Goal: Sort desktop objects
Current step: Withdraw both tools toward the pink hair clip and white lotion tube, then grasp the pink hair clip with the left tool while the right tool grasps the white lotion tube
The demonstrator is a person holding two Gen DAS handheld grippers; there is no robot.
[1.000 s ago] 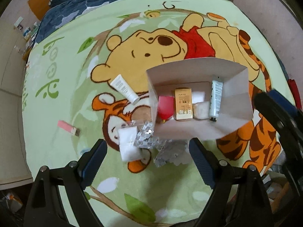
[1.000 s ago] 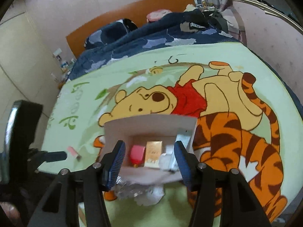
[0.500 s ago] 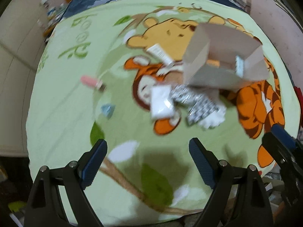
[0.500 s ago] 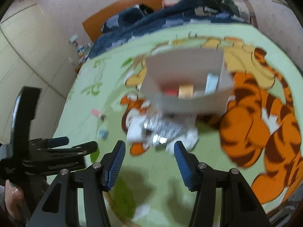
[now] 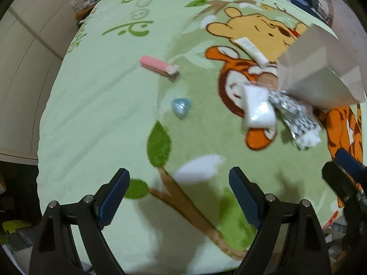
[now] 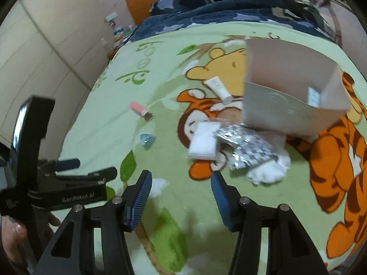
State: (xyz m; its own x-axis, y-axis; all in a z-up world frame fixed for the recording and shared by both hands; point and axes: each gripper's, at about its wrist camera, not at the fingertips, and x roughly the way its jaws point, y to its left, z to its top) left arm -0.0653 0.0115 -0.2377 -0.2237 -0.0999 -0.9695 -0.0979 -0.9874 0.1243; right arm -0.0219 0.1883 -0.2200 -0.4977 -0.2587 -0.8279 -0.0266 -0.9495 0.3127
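Blister packs overlap the white packet; I risk grabbing both; left gripper wide, right gripper narrower, both empty.

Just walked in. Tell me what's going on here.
A person is sorting small items on a cartoon blanket into a cardboard box. Both hand-held grippers, left gripper and right gripper, are open and empty above the blanket. Outside the box lie a pink lighter, a blue trinket, a white tube, a white packet and foil blister packs.
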